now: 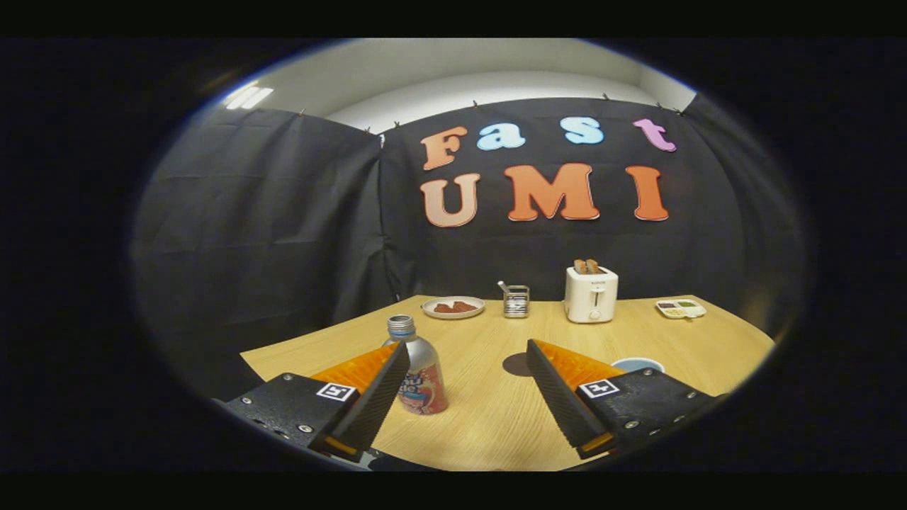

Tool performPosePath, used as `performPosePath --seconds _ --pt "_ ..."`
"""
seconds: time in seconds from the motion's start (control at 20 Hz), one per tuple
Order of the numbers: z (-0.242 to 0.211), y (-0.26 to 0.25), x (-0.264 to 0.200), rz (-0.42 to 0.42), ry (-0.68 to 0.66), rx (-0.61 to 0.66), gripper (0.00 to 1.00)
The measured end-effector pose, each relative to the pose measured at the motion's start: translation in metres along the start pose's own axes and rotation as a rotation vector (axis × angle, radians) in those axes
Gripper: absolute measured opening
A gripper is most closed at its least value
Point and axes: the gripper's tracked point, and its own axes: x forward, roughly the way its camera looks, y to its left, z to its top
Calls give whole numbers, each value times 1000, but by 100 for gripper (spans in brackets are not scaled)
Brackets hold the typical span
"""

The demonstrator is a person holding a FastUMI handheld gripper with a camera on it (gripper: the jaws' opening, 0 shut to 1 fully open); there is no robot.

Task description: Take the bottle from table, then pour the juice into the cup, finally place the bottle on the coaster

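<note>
Gripper [468, 372]: fingers spread wide apart, clamped on nothing, bare tabletop between them.
Bottle: silver metal bottle with a ribbed neck and a red-and-blue label [419, 372], standing upright on the light wooden table [496, 418]; long axis vertical, open neck pointing up, no cap on it.
Bottle position: just ahead of the left finger [375, 397], partly hidden behind that finger's tip, outside the gap.
Coaster: dark round flat coaster [516, 365], lying on the table just beyond the right finger's tip.
Cup: pale blue round cup [638, 364], only the rim visible past the right finger.
Far edge: white plate with reddish slices [453, 307], small metal rack [516, 301], white toaster with bread in its slots [591, 294], small divided white dish [680, 308].
</note>
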Motion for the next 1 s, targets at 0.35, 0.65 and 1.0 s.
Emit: performPosePath --seconds 0.35,0.65,1.0 --pt "-21 28 27 32 18 -31 99" --pt "-55 39 47 43 72 -36 99" --pt "-84 49 67 44 141 5 99"
